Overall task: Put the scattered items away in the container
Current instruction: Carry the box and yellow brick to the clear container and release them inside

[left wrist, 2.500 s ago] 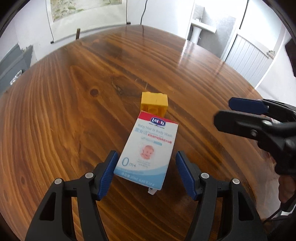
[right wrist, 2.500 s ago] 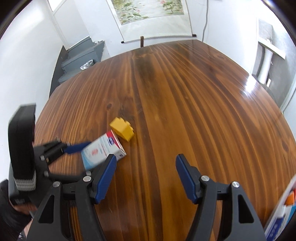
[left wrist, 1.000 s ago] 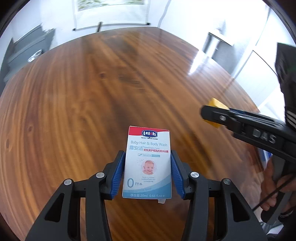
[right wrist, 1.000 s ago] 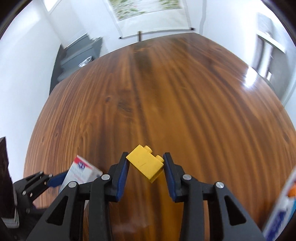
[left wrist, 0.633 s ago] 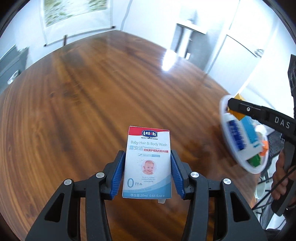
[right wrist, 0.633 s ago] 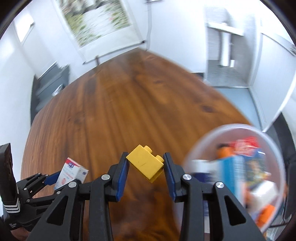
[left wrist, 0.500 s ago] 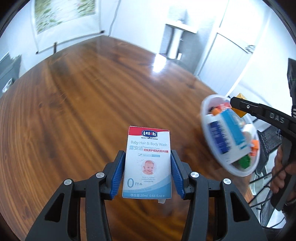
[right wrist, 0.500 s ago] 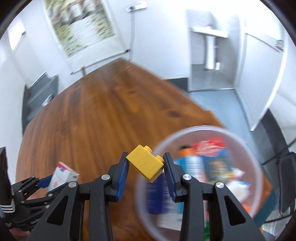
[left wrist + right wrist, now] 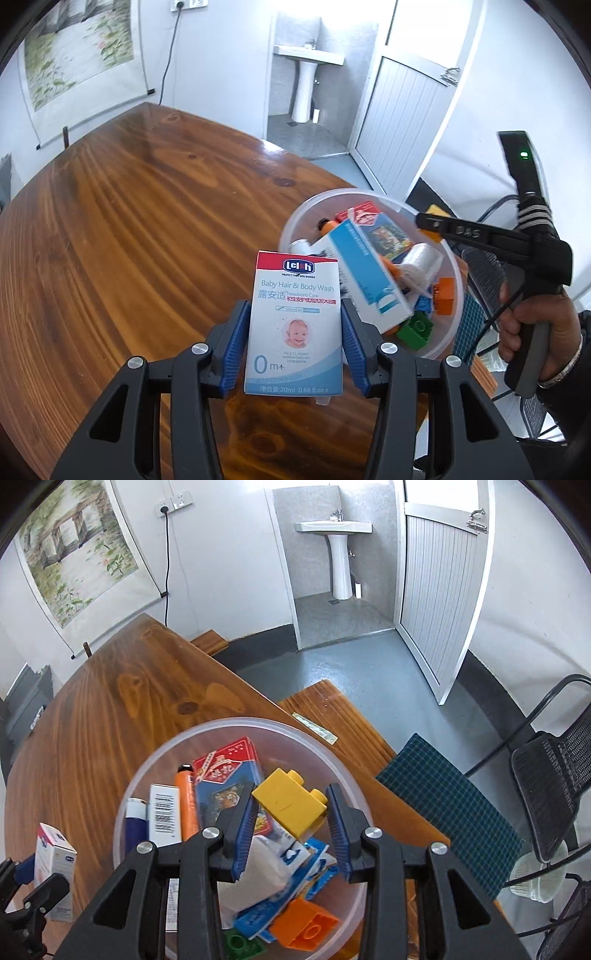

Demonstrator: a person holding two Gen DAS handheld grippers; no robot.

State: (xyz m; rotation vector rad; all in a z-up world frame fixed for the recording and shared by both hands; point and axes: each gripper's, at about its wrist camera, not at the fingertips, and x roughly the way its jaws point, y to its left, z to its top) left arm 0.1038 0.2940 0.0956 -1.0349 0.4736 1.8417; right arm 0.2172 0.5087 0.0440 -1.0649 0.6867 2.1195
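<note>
The tabletop [image 9: 122,229] is glossy varnished wood with strong grain. The bowl [image 9: 147,775] is frosted translucent plastic. The baby wash box [image 9: 293,325] is smooth printed card. The yellow brick [image 9: 288,805] is matt plastic. Each claw has black plastic arms with ribbed blue pads [image 9: 234,343].

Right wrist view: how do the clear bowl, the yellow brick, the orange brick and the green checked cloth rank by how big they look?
1. clear bowl
2. green checked cloth
3. yellow brick and orange brick: too alike to rank; the yellow one sits nearer the camera.

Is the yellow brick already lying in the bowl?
No, the right tongs hold the yellow brick above the bowl.
</note>
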